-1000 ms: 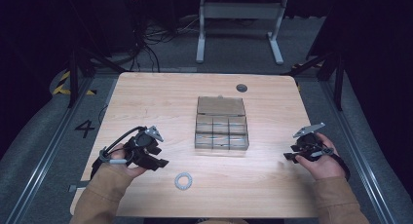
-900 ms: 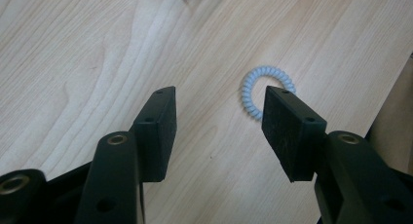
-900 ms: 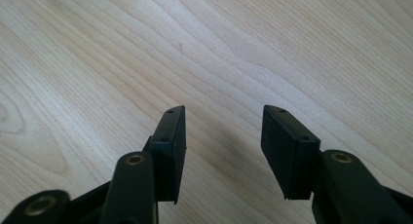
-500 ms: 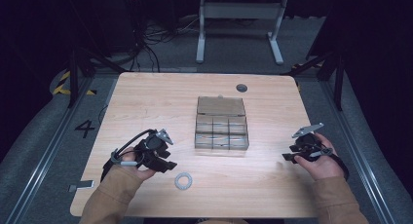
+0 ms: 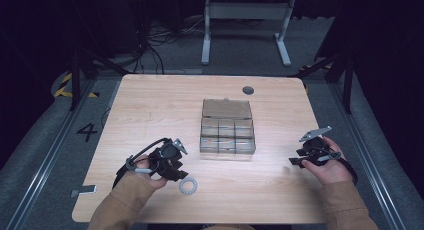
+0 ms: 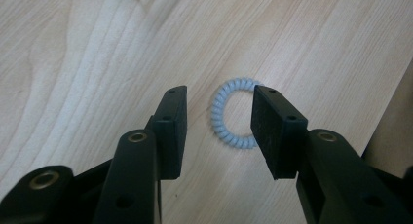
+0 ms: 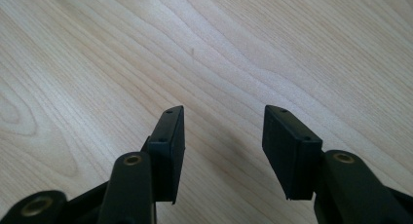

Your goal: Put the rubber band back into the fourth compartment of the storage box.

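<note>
A pale coiled hair tie (image 6: pixel 234 113) is lying flat on the worktop (image 5: pixel 150 105), near its front edge and just short of a clear compartment box (image 5: pixel 227 127). The left hand-held gripper (image 6: pixel 219 117) is pointing down over it, jaws apart and having just been closing, the ring partly between them and one pad overlapping its rim; no pad is pressing yet. It looks light, soft and springy, so pinching across one side of the coil should hold best. The right hand-held gripper (image 7: pixel 223 131) is resting open over bare wood, well apart.
</note>
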A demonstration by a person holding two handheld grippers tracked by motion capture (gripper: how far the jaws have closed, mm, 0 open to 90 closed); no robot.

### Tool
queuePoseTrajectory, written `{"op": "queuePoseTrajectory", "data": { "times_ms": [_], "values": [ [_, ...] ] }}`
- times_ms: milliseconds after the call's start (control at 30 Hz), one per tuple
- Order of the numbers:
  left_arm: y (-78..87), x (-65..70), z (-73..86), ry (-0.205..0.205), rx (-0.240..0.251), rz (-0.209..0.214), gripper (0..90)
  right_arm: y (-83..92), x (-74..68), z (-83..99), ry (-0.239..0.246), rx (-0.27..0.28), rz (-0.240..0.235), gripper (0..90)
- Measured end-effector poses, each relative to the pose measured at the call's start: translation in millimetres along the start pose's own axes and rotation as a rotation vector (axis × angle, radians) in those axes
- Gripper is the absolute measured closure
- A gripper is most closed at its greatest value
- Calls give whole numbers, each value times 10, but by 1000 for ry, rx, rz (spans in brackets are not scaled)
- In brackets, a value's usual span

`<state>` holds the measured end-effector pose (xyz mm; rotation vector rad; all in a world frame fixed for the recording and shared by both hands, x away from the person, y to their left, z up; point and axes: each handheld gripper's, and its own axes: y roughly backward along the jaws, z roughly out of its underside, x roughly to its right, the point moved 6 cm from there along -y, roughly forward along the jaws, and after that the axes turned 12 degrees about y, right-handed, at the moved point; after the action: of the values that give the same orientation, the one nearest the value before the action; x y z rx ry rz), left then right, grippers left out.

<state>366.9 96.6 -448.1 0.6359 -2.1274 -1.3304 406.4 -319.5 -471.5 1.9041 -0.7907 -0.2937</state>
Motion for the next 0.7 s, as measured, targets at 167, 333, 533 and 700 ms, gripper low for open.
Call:
{"op": "queuePoseTrajectory", "data": {
  "times_ms": [167, 333, 533, 700],
  "values": [
    [-107, 55, -13, -21, -22, 3, 616, -7, -8, -1, 5, -2, -4, 518],
    [-225, 61, -2, -29, -65, -20, 627, -7, -9, -1, 7, -1, -6, 519],
    [-316, 52, 8, -35, -87, -42, 621, -15, -12, 0, 9, -2, -8, 518],
    [-345, 46, 16, -41, -98, -54, 624, -22, -21, -3, 12, -5, -12, 516]
  ]
}}
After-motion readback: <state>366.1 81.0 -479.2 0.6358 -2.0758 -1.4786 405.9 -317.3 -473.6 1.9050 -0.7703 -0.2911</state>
